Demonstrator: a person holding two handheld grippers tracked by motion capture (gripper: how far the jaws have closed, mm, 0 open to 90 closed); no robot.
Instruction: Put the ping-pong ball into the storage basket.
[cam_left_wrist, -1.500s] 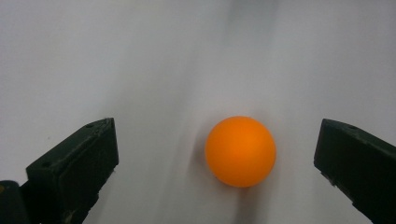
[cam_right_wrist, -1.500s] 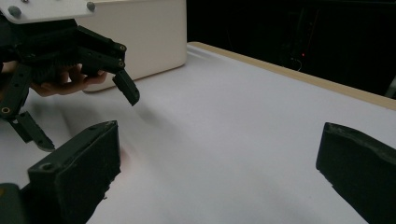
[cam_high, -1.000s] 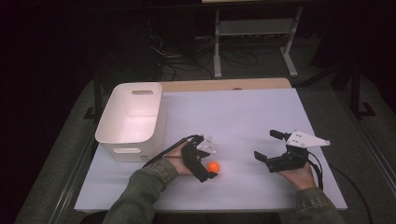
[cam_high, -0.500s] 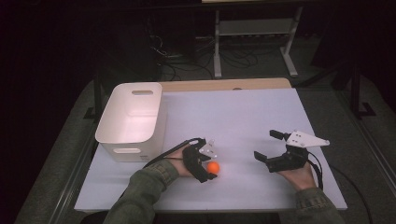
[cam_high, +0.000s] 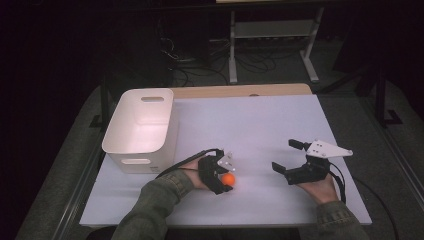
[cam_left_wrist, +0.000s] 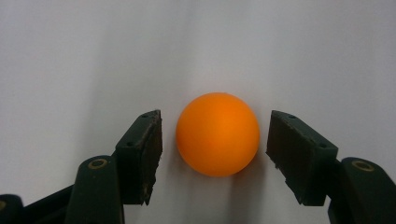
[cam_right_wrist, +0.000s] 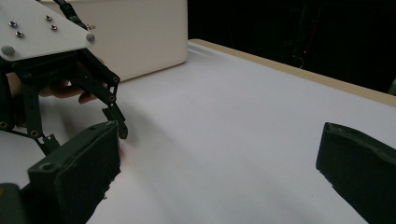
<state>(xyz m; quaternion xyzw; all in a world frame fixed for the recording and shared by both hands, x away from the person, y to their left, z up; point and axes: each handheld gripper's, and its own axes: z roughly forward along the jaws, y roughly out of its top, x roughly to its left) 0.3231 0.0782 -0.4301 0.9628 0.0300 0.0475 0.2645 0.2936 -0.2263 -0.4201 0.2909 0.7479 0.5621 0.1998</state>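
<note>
A small orange ball (cam_high: 228, 179) rests on the white table sheet (cam_high: 260, 125), toward the front and left of centre. My left gripper (cam_high: 225, 181) straddles it. In the left gripper view the ball (cam_left_wrist: 217, 134) sits between the two black pads (cam_left_wrist: 149, 154), with a narrow gap on each side, so the left gripper (cam_left_wrist: 215, 149) is open. To the right, my right gripper (cam_high: 284, 155) rests low over the sheet with its jaws spread wide and nothing between them. The right gripper view shows the same wide gap of the right gripper (cam_right_wrist: 219, 149) over bare sheet.
A white plastic bin (cam_high: 114, 125) with handle slots stands at the left of the table, just behind the left hand; its wall (cam_right_wrist: 140, 32) also shows in the right gripper view. A wooden table edge (cam_high: 240, 91) runs along the back. Dark floor, cables and a metal stand lie beyond.
The left gripper has shifted slightly, so the ball now sits between its jaws. The right gripper has stayed put.
</note>
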